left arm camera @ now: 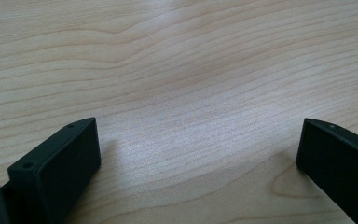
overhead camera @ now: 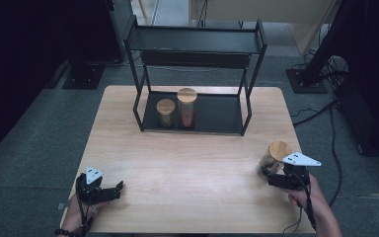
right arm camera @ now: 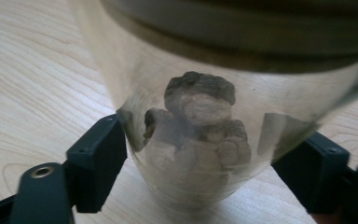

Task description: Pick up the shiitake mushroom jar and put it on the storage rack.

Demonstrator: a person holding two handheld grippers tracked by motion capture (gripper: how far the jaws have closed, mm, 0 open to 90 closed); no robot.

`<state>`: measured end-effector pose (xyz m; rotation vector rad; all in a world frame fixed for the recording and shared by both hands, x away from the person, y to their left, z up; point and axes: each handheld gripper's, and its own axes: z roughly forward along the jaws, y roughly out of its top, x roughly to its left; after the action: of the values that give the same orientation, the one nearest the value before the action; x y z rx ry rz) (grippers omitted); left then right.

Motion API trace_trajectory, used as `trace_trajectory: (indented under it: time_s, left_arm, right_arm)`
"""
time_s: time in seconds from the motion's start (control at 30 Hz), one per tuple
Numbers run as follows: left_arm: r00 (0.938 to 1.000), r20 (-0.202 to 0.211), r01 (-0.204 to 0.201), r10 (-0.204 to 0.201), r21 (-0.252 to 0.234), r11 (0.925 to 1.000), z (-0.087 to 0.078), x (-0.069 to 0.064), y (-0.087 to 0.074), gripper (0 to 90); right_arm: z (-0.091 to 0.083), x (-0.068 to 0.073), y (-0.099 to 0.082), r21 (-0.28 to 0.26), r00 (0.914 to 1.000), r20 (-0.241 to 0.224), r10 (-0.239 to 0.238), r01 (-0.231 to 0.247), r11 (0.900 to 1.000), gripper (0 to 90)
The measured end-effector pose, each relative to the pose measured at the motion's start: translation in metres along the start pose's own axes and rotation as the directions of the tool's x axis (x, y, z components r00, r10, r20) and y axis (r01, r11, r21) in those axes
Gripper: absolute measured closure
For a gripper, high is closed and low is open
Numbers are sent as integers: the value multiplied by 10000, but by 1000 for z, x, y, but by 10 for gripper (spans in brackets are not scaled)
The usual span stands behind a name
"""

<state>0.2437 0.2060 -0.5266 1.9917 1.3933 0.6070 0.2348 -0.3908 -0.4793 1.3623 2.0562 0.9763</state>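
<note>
Jar [right arm camera: 200, 140] at table's near right corner: clear glass, wooden lid, dark brown lumps piled in the bottom (can't tell what they are). Farther back, two more wood-lidded jars on the rack's [overhead camera: 195, 47] bottom shelf, short jar [overhead camera: 166, 112] just left of tall jar [overhead camera: 187, 107], contents unclear. Top shelf bare. Table [overhead camera: 187, 163] is light wood; grey carpet floor around it, cables and stand bases at the back. Right gripper [right arm camera: 214, 163] clamped on the jar's lower body, one jaw pressing each side. Left gripper [left arm camera: 198, 149] rests low over the table's near left, jaws wide apart, nothing between them
</note>
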Motion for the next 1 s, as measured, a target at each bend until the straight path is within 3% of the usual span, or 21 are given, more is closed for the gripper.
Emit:
trace_trajectory:
  time_s: [0.43,1.0]
  left_arm:
    - [10000,1,2,-2,-1,10000,0,0,0,0]
    - [10000,6,1,-1,1,10000,0,0,0,0]
  right_arm:
    - [10,9,9,-31,9995,-287,-132,131,9999,242]
    - [33,33,30,-14,9974,-568,-443,443,9990,249]
